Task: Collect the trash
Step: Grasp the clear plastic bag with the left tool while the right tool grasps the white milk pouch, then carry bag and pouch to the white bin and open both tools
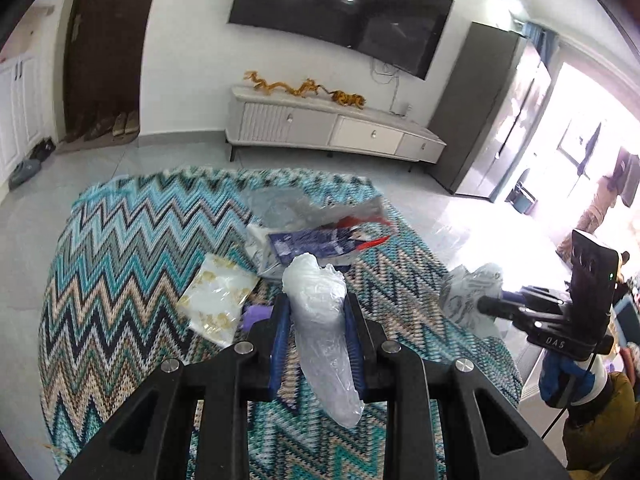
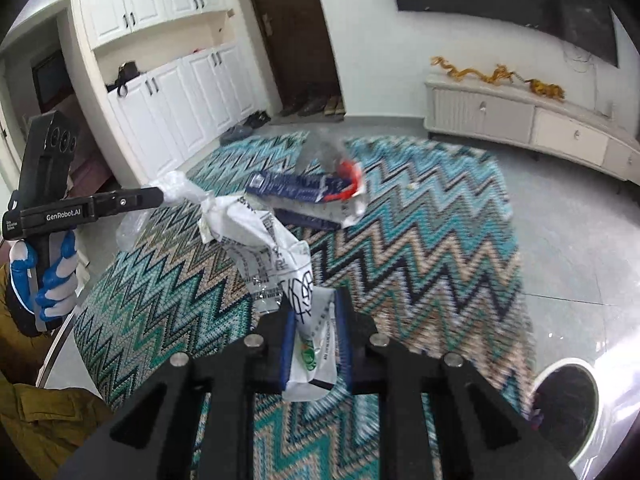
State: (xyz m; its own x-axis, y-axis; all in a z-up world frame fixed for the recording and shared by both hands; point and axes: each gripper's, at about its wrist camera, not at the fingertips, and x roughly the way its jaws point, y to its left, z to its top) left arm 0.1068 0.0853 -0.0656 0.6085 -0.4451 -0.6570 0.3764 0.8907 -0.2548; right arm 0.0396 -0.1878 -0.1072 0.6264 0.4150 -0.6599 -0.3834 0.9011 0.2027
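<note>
- Now the crumpled clear plastic bag [image 1: 324, 332] sits clamped between the blue pads of the left tongs [image 1: 316, 312], raised above the zigzag rug [image 1: 132, 248].
- A white printed plastic bag [image 2: 276, 256] stretches between both tools: one end is pinched in the right tongs [image 2: 316, 320], the other reaches the tip of the left tongs.
- On the rug beyond the clear bag lie a blue-and-white package [image 1: 308, 246], a grey film bag with red print [image 1: 320, 210], and, to its left, a white wrapper with gold pattern [image 1: 218, 300].
- A blue-and-white gloved hand [image 2: 52, 280] grips the left tool's handle.
- Past the rug's far edge stands a white TV cabinet [image 1: 332, 128]; a round bin [image 2: 560, 404] sits at the rug's near right edge.
</note>
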